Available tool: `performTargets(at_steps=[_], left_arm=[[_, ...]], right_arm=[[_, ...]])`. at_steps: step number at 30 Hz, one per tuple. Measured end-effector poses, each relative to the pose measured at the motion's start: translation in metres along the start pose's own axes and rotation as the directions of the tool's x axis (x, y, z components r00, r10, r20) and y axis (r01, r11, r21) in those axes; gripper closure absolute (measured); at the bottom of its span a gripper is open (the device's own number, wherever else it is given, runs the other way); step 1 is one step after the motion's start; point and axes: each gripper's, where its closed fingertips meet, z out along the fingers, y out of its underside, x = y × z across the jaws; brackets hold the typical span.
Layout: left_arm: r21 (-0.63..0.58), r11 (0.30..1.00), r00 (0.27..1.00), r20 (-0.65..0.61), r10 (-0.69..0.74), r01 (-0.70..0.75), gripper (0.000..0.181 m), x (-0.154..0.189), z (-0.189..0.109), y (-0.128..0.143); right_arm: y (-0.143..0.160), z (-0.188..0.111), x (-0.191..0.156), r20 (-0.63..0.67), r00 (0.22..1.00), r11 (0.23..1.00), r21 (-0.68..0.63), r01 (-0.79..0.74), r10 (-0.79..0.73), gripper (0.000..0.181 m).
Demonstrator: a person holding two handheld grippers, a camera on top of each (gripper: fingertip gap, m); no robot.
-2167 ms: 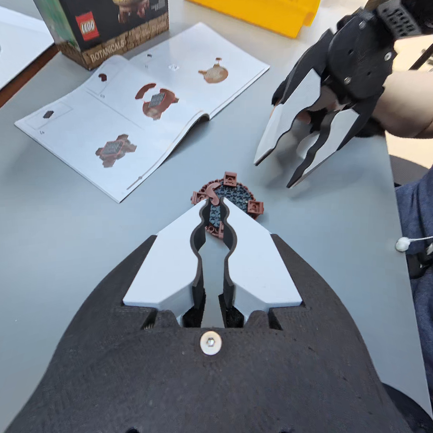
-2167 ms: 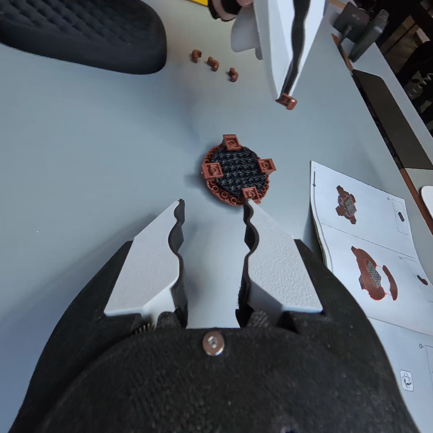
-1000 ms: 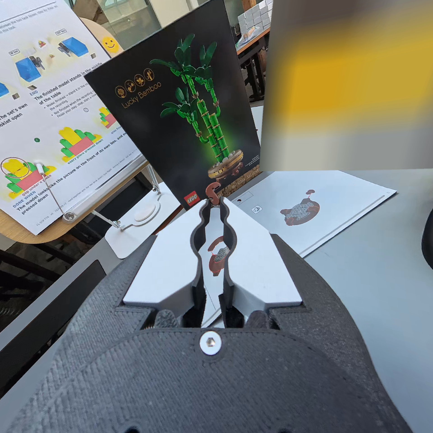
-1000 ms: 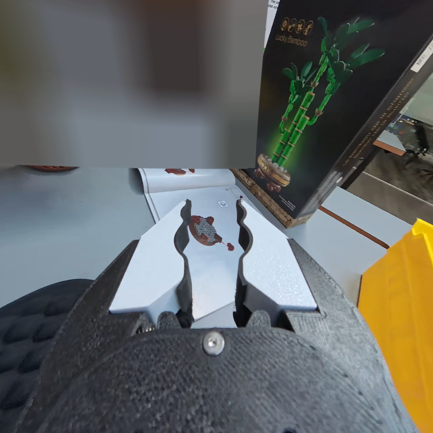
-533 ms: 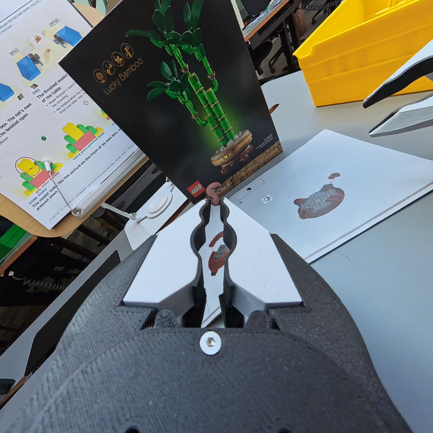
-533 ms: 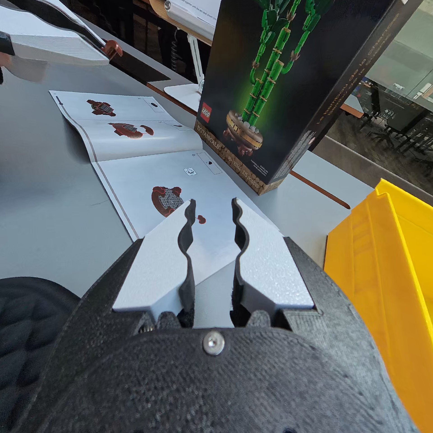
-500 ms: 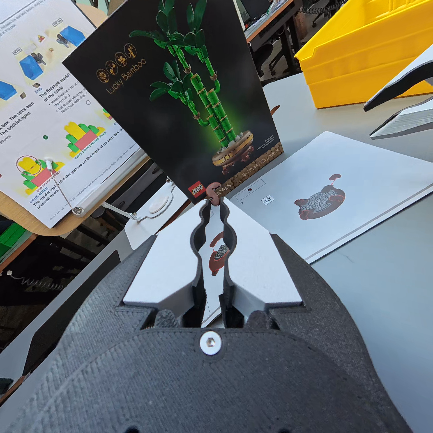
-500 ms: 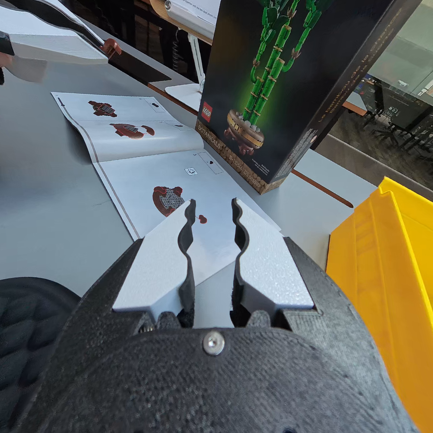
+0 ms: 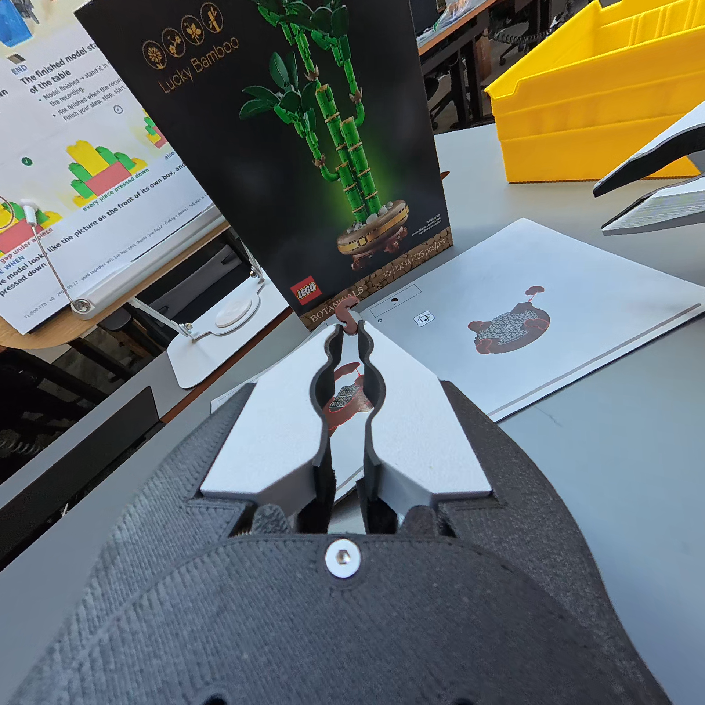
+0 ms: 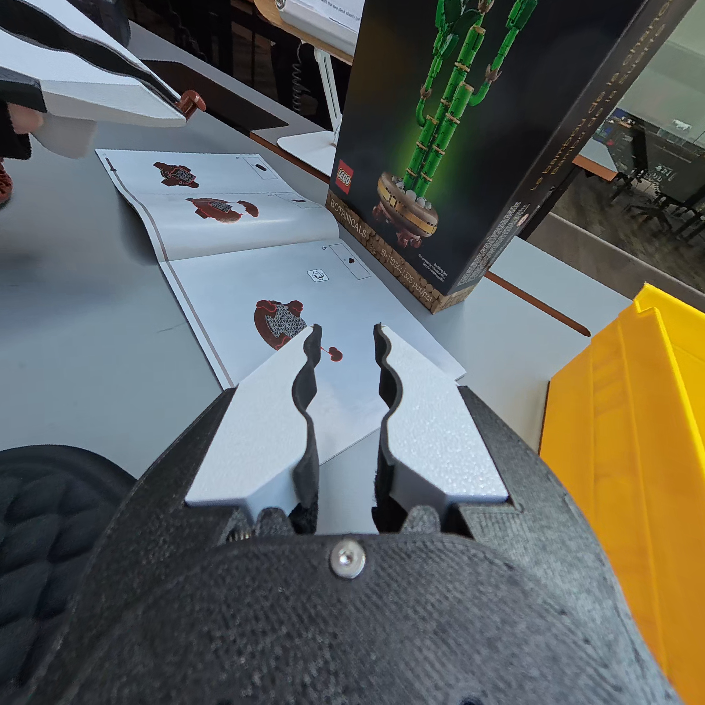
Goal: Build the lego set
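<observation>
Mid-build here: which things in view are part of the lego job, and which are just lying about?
In the job:
- left gripper, shut on the small brown curved piece
- right gripper, open and empty
- open instruction booklet
- set box

Lying about:
- yellow bin
- white stand with the printed sheet

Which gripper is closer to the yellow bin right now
Right. The right gripper hangs open right beside the yellow bin; the left gripper, shut on a small brown piece, is farther, near the box.
</observation>
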Motion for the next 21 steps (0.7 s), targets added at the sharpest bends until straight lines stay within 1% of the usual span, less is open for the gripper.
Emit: performTargets(at_steps=[16, 21], left_arm=[[-0.030, 1.000, 1.000, -0.021, -0.005, 0.004, 0.176, 0.006, 0.004, 0.007], [-0.046, 0.999, 0.999, -0.043, 0.015, -0.017, 0.175, 0.012, 0.006, 0.009]], right_arm=[[-0.001, 0.000, -0.004, 0.018, 1.000, 1.000, 0.003, 0.020, -0.020, 0.156], [-0.002, -0.001, -0.003, 0.018, 1.000, 1.000, 0.007, 0.007, -0.007, 0.156]])
